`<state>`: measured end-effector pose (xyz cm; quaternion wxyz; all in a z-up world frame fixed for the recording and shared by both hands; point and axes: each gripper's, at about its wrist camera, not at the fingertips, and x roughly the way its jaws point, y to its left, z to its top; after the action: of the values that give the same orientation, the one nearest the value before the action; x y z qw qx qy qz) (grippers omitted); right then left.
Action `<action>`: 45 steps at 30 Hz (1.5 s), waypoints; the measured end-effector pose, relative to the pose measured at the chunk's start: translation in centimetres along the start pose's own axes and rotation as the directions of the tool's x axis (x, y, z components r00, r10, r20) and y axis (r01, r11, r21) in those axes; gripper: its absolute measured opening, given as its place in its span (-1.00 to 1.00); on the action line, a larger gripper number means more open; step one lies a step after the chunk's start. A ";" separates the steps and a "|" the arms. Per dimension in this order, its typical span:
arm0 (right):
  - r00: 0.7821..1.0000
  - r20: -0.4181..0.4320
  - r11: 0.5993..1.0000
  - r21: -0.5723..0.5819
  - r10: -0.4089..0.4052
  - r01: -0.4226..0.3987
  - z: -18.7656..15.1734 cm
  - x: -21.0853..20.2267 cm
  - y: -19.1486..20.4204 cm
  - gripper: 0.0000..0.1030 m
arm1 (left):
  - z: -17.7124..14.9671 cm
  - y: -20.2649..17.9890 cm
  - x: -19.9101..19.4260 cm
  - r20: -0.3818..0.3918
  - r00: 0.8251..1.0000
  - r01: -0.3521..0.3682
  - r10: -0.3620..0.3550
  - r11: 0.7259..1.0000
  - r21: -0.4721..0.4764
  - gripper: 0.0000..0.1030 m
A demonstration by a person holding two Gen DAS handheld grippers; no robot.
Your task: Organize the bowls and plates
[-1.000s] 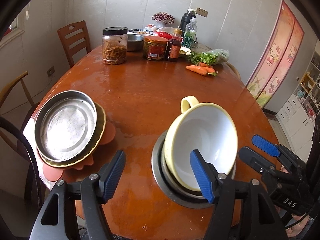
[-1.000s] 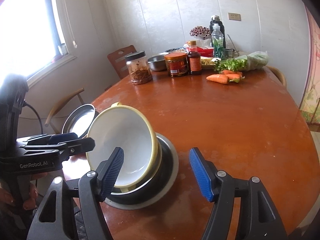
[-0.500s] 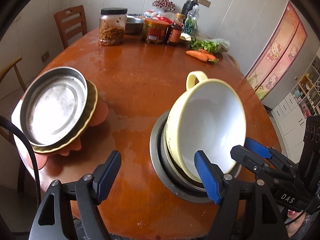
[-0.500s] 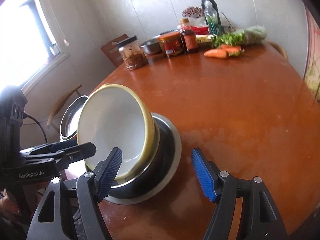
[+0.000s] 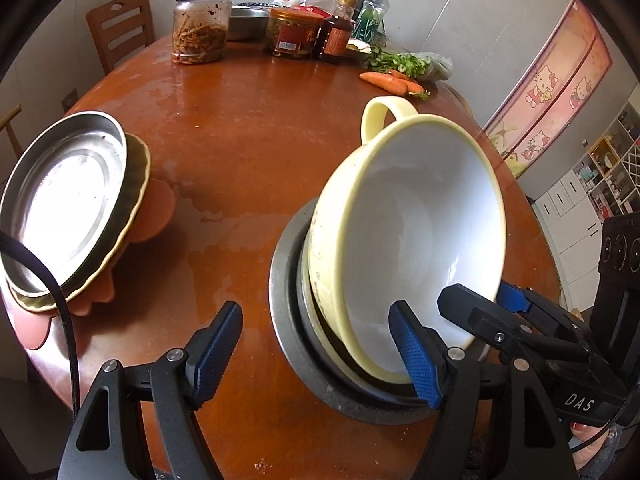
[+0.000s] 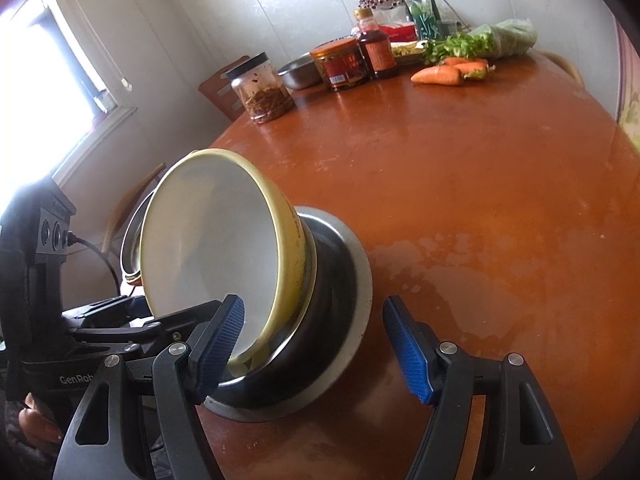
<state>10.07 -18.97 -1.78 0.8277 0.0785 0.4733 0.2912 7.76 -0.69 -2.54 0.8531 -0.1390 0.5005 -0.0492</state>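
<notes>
A yellow bowl with a white inside and a loop handle leans tilted in a steel bowl near the table's front edge. It also shows in the right wrist view, tilted in the steel bowl. My left gripper is open, its right finger by the yellow bowl's lower rim. My right gripper is open, straddling the steel bowl's near side. A steel plate lies on a dark scalloped plate at the left.
An orange mat lies under the plate stack. At the table's far end stand a jar, a red-labelled jar, bottles, a steel bowl, carrots and greens. A wooden chair stands behind.
Both grippers have moved closer to the stacked bowls. The yellow bowl now looks tipped more steeply in the steel bowl.
</notes>
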 end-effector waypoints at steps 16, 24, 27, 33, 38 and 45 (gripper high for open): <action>0.999 -0.010 0.999 0.004 0.039 -0.039 0.3 0.6 -0.1 0.11 | 0.5 -0.5 1.1 -0.018 0.998 0.058 -0.058 0.998 0.016 0.15; 0.999 0.003 0.999 -0.019 0.043 -0.043 1.0 0.4 0.8 0.11 | 1.0 0.1 -0.3 0.007 0.999 0.050 -0.050 0.999 0.004 0.15; 0.999 0.012 0.998 -0.035 0.052 -0.052 1.6 0.3 1.6 0.11 | 1.3 0.6 -1.4 0.030 0.999 0.040 -0.040 0.999 0.002 0.15; 0.996 0.031 0.994 -0.073 0.084 -0.082 3.0 0.5 3.9 0.11 | 2.2 1.9 -3.8 0.077 0.997 0.007 -0.007 1.000 -0.008 0.14; 0.993 0.039 0.989 -0.107 0.110 -0.105 4.3 0.8 6.0 0.11 | 2.4 3.8 -5.7 0.115 0.993 -0.010 0.013 1.000 -0.029 0.15; 0.989 0.037 0.977 -0.168 0.143 -0.135 6.0 2.1 9.7 0.11 | 2.5 6.7 -8.1 0.159 0.986 -0.030 0.041 0.997 -0.075 0.14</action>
<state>11.86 -8.99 3.80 0.8201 0.0496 0.4207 0.3846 5.56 8.00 3.46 0.8857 -0.1642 0.4341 -0.0047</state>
